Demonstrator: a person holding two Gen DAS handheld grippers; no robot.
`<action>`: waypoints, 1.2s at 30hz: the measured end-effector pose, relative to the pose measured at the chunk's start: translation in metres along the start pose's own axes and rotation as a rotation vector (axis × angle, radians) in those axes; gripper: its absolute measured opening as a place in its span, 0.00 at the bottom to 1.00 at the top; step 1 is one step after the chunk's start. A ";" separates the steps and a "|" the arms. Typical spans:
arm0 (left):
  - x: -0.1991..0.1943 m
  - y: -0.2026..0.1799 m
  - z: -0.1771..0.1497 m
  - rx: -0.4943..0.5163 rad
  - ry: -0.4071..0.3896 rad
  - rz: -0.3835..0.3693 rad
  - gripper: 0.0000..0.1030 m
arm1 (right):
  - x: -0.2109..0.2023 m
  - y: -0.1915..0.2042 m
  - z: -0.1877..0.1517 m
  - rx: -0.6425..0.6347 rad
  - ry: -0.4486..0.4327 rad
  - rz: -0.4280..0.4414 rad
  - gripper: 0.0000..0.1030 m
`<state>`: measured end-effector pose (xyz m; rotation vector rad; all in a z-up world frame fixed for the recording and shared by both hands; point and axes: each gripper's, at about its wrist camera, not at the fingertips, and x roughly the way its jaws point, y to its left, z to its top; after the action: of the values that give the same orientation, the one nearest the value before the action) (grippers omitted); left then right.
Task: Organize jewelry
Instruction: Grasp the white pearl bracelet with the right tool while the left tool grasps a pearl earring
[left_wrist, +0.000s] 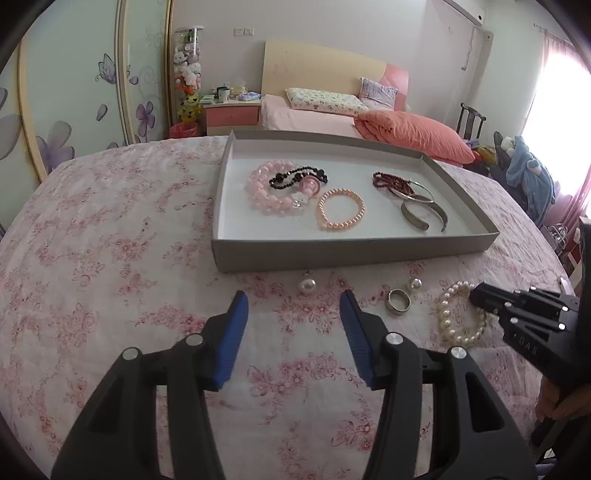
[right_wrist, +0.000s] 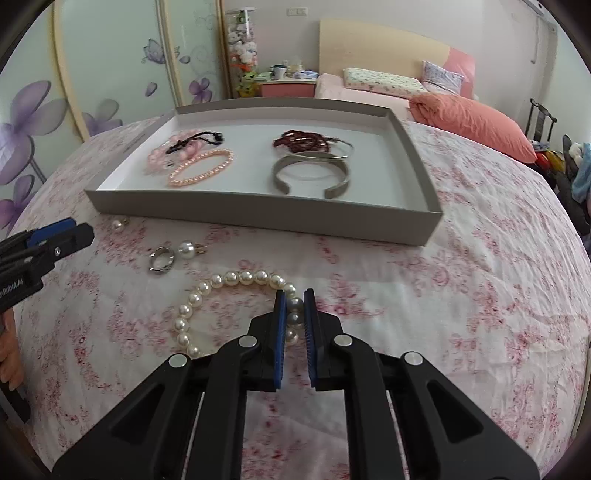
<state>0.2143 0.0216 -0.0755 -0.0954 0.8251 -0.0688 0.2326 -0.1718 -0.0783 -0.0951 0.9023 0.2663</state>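
The right gripper has its jaws nearly together around the near-right beads of the white pearl bracelet, whose loop lies flat, stretching left; the left gripper is wide apart.

Bedroom. Bed with cream headboard and orange duvet stands against the far wall. Pink nightstand to its left. Flower-painted wardrobe lines the left wall. Bright window at right.

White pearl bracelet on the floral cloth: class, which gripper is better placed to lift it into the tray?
Right gripper: its jaws straddle the white pearl bracelet. Left gripper is open, off it.
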 end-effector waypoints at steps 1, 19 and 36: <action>0.001 -0.001 0.000 0.002 0.003 0.000 0.51 | 0.000 -0.002 0.000 0.004 -0.001 -0.005 0.10; 0.025 -0.016 0.002 0.026 0.056 0.023 0.52 | 0.003 -0.036 0.002 0.081 -0.019 -0.102 0.10; 0.041 -0.025 0.013 0.019 0.068 0.089 0.18 | 0.004 -0.035 0.002 0.098 -0.019 -0.079 0.10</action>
<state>0.2511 -0.0061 -0.0940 -0.0386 0.8958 0.0041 0.2457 -0.2049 -0.0812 -0.0374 0.8890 0.1496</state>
